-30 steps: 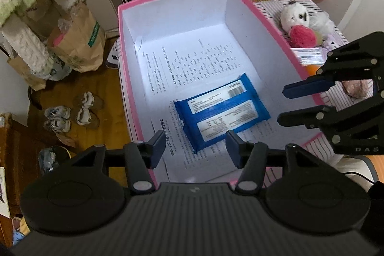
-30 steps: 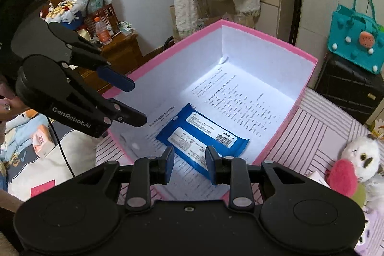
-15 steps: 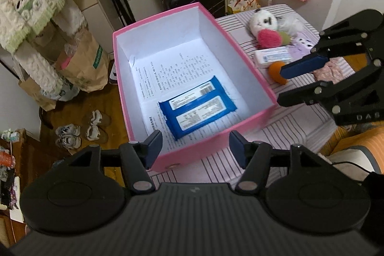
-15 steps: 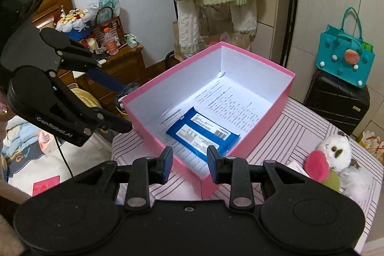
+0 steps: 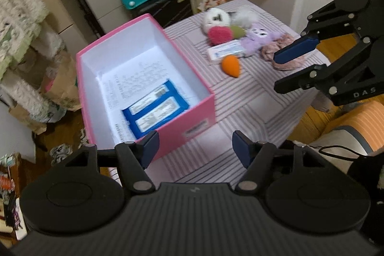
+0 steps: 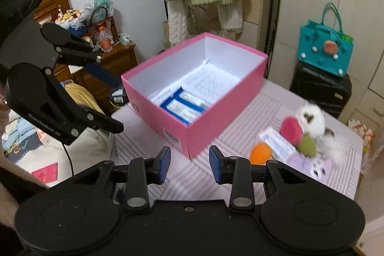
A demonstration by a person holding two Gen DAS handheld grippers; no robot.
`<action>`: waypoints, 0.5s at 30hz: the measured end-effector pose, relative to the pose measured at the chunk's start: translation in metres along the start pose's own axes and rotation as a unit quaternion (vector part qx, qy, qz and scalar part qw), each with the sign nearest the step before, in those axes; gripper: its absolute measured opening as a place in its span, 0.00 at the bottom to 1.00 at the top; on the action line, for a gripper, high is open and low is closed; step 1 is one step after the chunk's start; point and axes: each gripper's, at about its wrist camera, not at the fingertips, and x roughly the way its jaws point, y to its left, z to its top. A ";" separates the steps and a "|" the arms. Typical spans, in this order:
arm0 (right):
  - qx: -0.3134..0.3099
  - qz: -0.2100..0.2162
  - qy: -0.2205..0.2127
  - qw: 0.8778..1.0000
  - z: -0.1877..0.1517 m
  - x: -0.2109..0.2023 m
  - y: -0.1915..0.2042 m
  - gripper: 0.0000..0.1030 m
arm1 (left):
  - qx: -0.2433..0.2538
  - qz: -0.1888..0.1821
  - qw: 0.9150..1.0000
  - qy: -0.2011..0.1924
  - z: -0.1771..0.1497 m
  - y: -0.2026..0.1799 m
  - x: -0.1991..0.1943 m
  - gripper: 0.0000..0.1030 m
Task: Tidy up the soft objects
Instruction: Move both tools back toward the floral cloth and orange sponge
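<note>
- Both of my wrist views are smeared with motion blur, so the print on the paper sheet [image 5: 134,73] lining the box stays unreadable to me.
- The blue packet [image 5: 154,109] lies flat on that sheet inside the pink box [image 6: 223,121]; from the right wrist the near wall cuts off part of it.
- The soft pile sits on the striped tablecloth [image 5: 242,100], right of the box: a white plush [image 5: 216,16] with a red pom-pom [image 5: 219,34], a purple plush [image 5: 260,36], a pinkish cloth [image 5: 282,52], an orange toy [image 5: 231,65] and a white wipes pack [image 5: 226,50]. They overlap, so I can't trace their outlines.
- The right gripper's far finger hides part of the pinkish cloth in the left view.
- My left gripper [image 5: 194,148] has its jaws opening, about half spread, with nothing between the pads; it hangs over the box's near corner and touches nothing.
- My right gripper [image 6: 189,161] also has its jaws opening, a narrower gap and empty, above the cloth just near the box.
</note>
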 end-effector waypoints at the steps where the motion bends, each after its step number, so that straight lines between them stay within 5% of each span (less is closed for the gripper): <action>1: 0.004 -0.003 0.003 1.000 -0.005 -0.002 -0.002 0.40 | 0.003 -0.004 1.000 0.003 0.001 -0.004 0.002 0.65; 15: 0.075 0.024 -0.003 0.997 -0.081 0.005 -0.047 0.47 | 0.035 -0.091 0.995 -0.032 0.014 -0.045 0.043 0.65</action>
